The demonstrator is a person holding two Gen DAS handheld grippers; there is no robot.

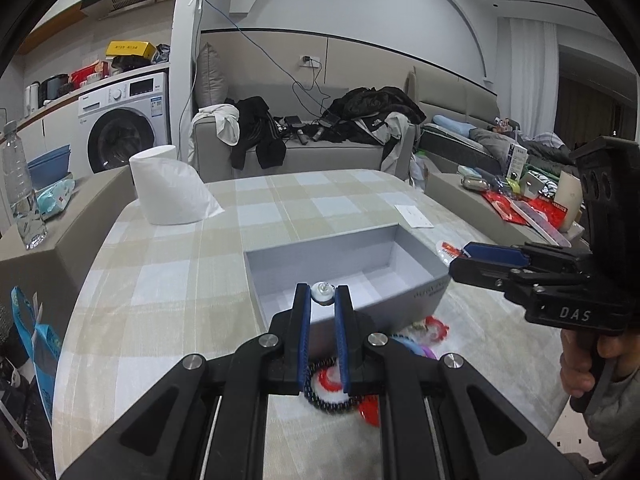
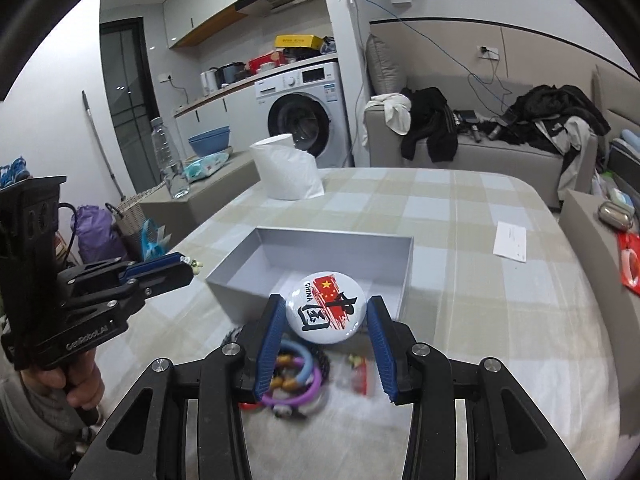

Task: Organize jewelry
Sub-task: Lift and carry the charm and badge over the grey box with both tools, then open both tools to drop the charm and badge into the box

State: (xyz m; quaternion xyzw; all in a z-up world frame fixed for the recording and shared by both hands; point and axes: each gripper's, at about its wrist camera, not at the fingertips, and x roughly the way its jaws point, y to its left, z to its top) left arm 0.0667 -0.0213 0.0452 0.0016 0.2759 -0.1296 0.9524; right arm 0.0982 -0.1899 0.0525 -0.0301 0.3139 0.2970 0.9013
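Observation:
A grey open box (image 1: 420, 280) (image 2: 240, 264) sits on the checked tablecloth. My left gripper (image 1: 323, 294) is shut on a small white trinket (image 1: 322, 292), held over the box's near edge; it shows from the side in the right wrist view (image 2: 192, 268). My right gripper (image 2: 326, 312) is shut on a round white badge (image 2: 326, 312) with a red flag and "CHINA", held over the box's near wall; in the left wrist view its fingers (image 1: 472, 254) reach in from the right. Loose jewelry lies in front of the box: a dark bead bracelet (image 1: 320, 400) and purple and blue rings (image 2: 300, 384).
A toilet paper roll (image 1: 168, 188) (image 2: 286, 170) stands at the table's far left. A white card (image 1: 414, 216) (image 2: 510, 242) lies at the far right. A water bottle (image 2: 170, 160) stands on the side ledge. A sofa with clothes lies beyond the table.

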